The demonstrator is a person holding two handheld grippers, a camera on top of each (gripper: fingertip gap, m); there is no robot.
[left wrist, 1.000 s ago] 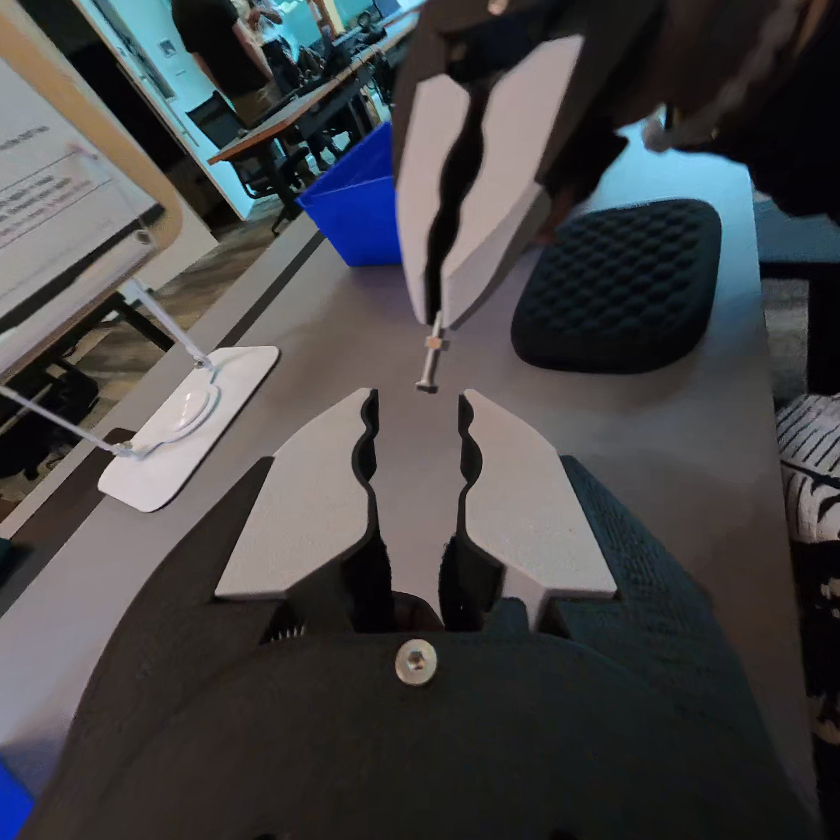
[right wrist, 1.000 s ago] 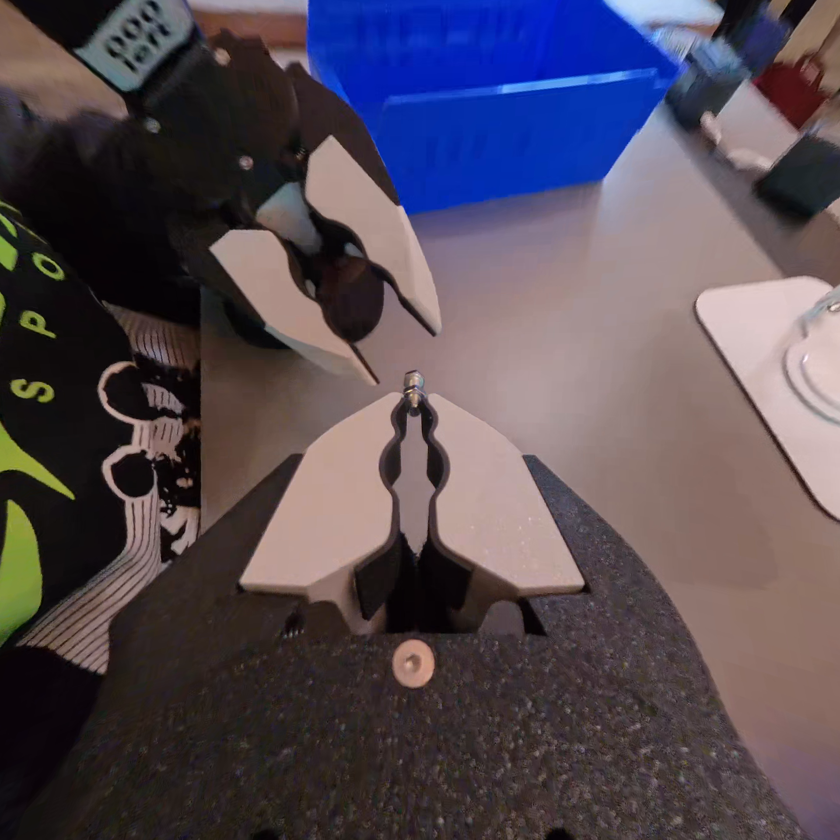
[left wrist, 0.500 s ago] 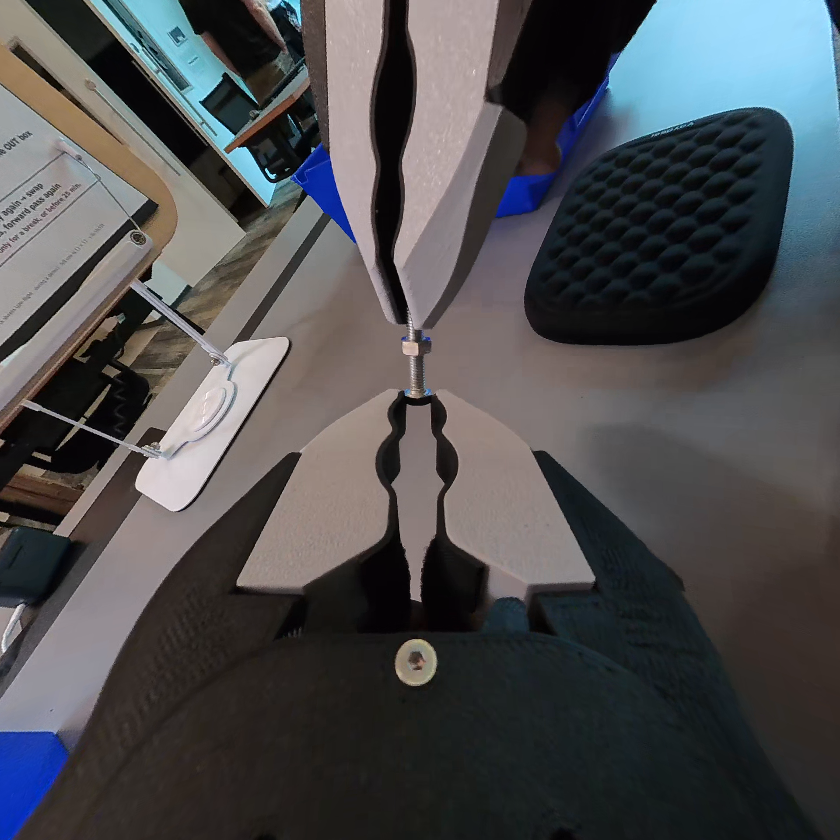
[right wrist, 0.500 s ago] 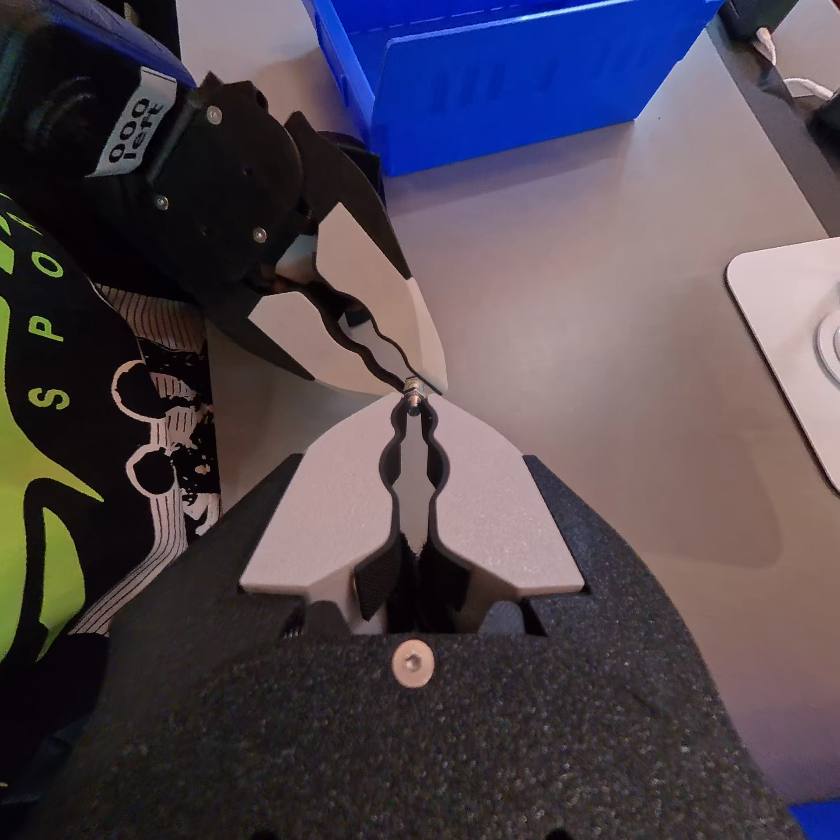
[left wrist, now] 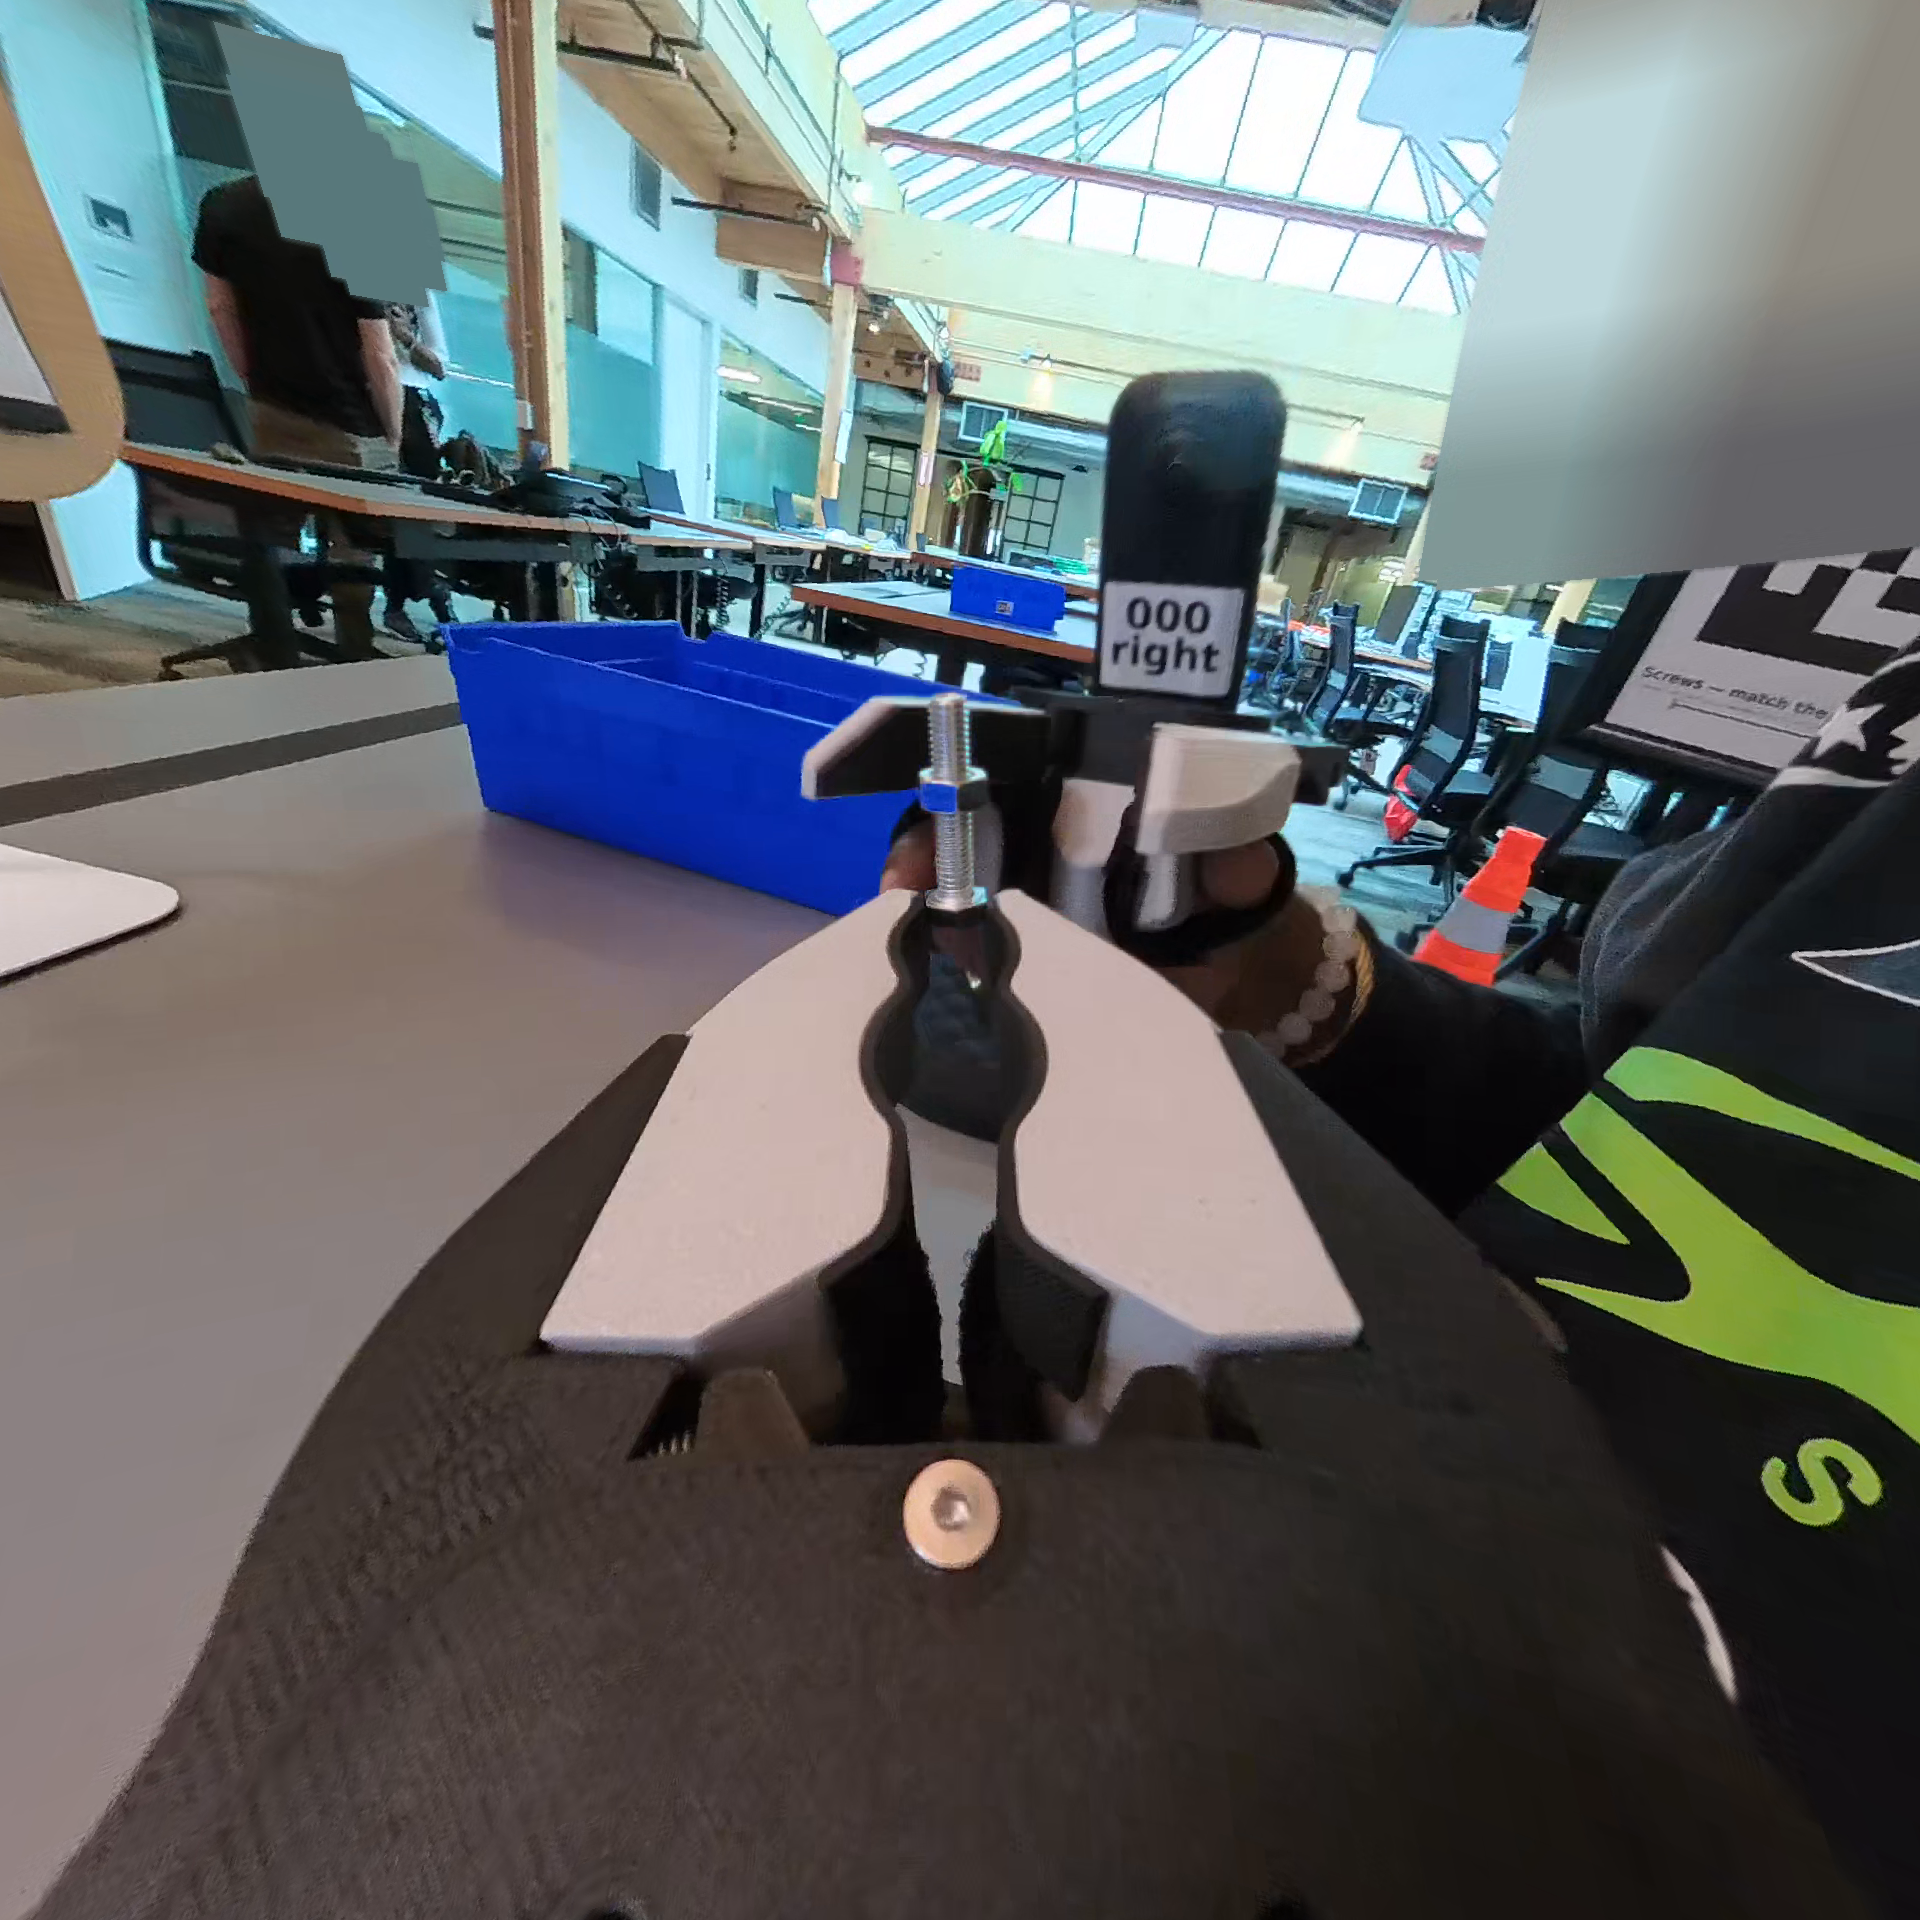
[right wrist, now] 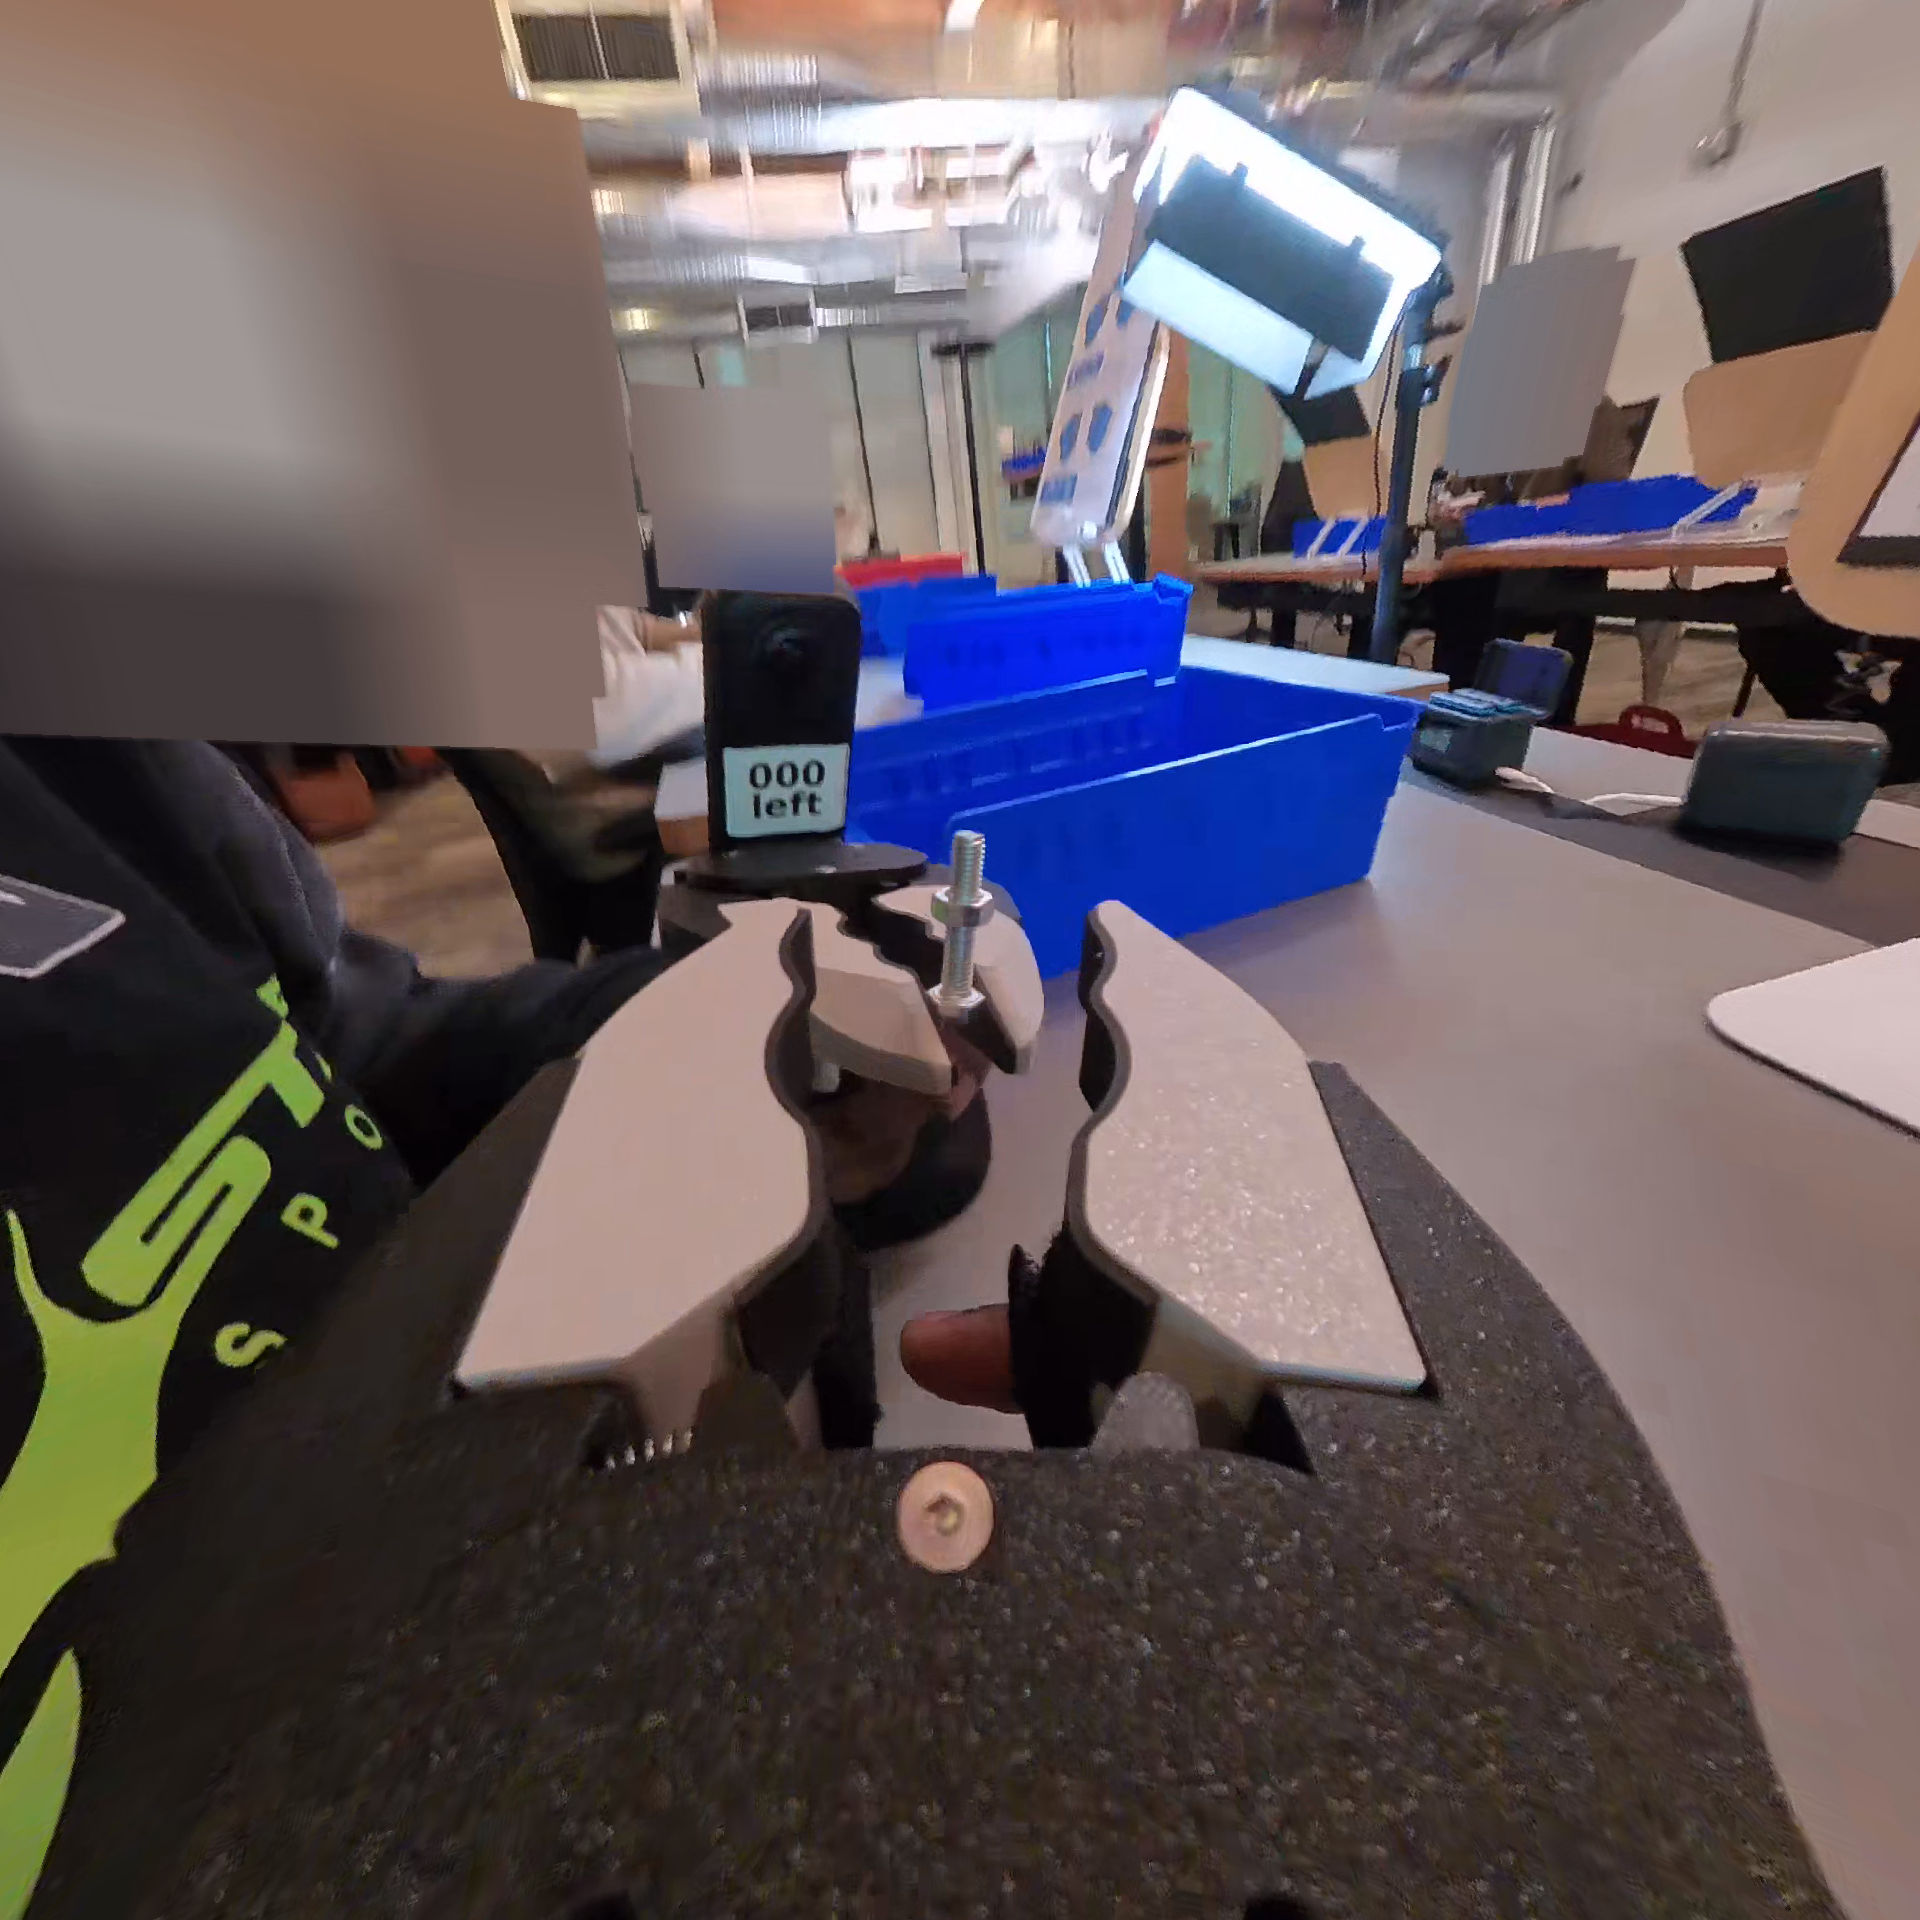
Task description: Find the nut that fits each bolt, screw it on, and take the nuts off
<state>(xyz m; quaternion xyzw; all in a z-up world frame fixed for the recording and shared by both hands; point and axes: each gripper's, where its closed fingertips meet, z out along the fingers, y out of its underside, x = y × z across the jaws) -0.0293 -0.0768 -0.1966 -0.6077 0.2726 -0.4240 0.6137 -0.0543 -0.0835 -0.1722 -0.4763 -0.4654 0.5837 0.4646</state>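
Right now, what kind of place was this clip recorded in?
Probably an open-plan office or lab workspace: rows of desks with office chairs, a skylight roof, and blue parts bins on grey tables, plus a studio light panel.

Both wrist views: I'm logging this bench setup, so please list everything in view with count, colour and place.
bolt: 1, silver, upright, head clamped in the left tongs
nut: 1, silver, partway down the bolt's thread
bin: 1, blue, on the table beyond the bolt
table: 1, grey, under everything
base plate: 1, white, at the table's edge
case: 1, teal, far side of the table
cone: 1, orange with a grey band, on the floor
light panel: 1, lit white, on a stand
left tongs: 1, grey, shut on the bolt
right tongs: 1, grey, open around the nut
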